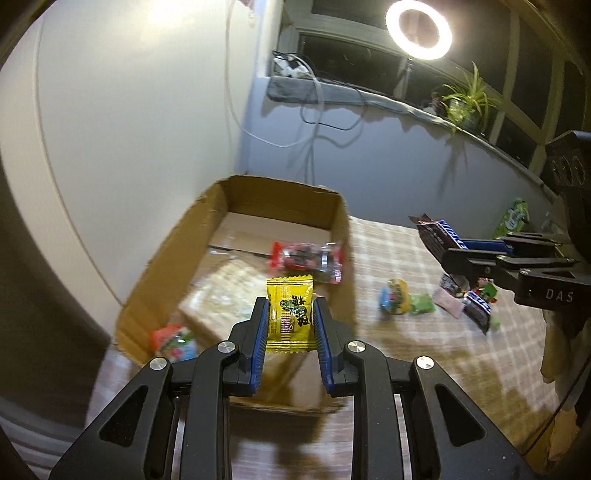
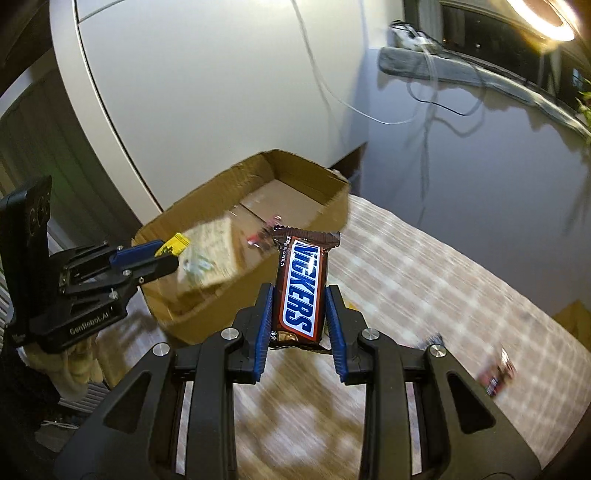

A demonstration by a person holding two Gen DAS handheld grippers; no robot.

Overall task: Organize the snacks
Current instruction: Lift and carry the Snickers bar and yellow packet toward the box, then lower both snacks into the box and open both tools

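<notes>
My left gripper is shut on a yellow snack packet, held over the near edge of an open cardboard box. Inside the box lie a red-and-clear wrapped snack, a pale checked packet and a red-green packet. My right gripper is shut on a brown Snickers bar, held above the checked tablecloth to the right of the box. In the right wrist view the left gripper shows at the left with the yellow packet. The right gripper shows at the right of the left wrist view.
Several loose snacks lie on the checked tablecloth right of the box, with a green packet farther back. A dark wrapped snack lies at the right. A ring light, a potted plant and cables are at the window sill.
</notes>
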